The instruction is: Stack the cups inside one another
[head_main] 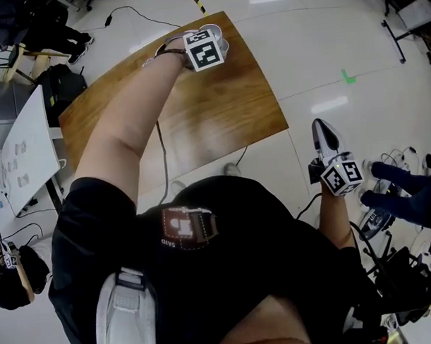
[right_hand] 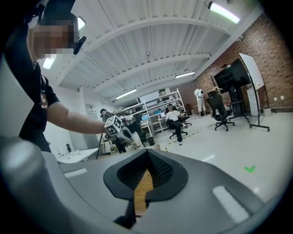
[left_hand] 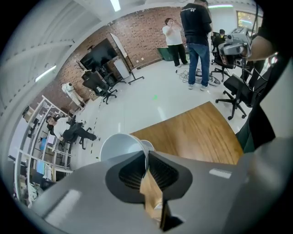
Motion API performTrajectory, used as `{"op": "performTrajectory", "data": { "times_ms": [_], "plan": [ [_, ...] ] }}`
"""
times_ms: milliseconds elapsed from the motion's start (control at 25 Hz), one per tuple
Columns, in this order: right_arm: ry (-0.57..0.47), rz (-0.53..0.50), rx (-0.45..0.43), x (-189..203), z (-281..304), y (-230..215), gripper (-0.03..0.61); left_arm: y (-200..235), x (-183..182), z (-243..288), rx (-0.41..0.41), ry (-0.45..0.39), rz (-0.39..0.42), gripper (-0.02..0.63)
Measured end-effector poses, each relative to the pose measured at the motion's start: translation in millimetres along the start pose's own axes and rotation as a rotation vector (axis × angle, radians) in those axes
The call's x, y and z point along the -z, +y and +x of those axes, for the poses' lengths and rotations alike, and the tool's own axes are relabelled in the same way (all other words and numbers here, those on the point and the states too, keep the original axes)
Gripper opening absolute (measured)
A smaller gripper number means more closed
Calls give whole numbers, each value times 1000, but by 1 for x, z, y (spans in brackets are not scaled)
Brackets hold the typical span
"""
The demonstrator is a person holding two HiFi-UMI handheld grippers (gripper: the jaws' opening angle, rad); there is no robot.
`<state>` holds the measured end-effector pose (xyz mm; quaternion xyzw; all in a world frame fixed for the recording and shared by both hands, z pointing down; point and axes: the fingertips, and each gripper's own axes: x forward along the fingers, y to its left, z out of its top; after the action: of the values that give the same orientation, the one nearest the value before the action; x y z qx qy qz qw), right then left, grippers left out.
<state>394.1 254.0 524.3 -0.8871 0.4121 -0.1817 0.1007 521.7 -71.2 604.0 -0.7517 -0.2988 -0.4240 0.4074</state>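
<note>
Your left tongs (left_hand: 147,156) are clamped on the rim of an empty white cup (left_hand: 120,145) over the wooden surface (left_hand: 197,135). Your right tongs (right_hand: 147,154) are closed with nothing between them, off the surface's side.

My head camera looks steeply down over the wearer's shoulders onto the wooden table (head_main: 227,111). The left gripper (left_hand: 146,154) camera, close behind its jaws, faces the same tabletop and the brick wall (left_hand: 142,32) beyond. The right gripper (right_hand: 147,151) camera looks nearly level across the room, catching the left gripper.
</note>
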Motion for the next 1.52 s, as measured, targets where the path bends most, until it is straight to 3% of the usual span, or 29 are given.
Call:
{"op": "performTrajectory", "data": {
  "times_ms": [280, 400, 440, 520, 680, 800, 920, 1120, 1240, 1520],
  "plan": [
    [6, 38, 53, 6, -24, -29, 14, -4, 0, 42, 36, 110, 57, 32],
    [0, 41, 54, 4, -25, -33, 14, 4, -1, 49, 33, 124, 7, 215],
    [-3, 37, 47, 3, -24, -32, 14, 12, -6, 40, 13, 100, -34, 226],
    [-7, 20, 21, -3, -18, -27, 15, 32, -23, 0, -59, -32, -135, 232],
    [-15, -34, -65, -24, 9, -8, 14, 26, -44, -134, -161, -449, -373, 226],
    [-32, -79, -165, -45, 48, 22, 14, -20, 2, -212, -170, -637, -544, 180],
    [-43, -135, -285, -64, 91, 65, 15, -68, 69, -266, -231, -776, -749, 130],
    [-10, -220, -447, -63, 139, 155, 14, -145, 191, -333, -405, -883, -1031, 75],
    [16, -257, -505, -52, 161, 208, 14, -186, 261, -373, -527, -935, -1146, 44],
    [80, -183, -554, -1, 171, 307, 14, -270, 378, -406, -599, -985, -1360, 5]
  ]
}}
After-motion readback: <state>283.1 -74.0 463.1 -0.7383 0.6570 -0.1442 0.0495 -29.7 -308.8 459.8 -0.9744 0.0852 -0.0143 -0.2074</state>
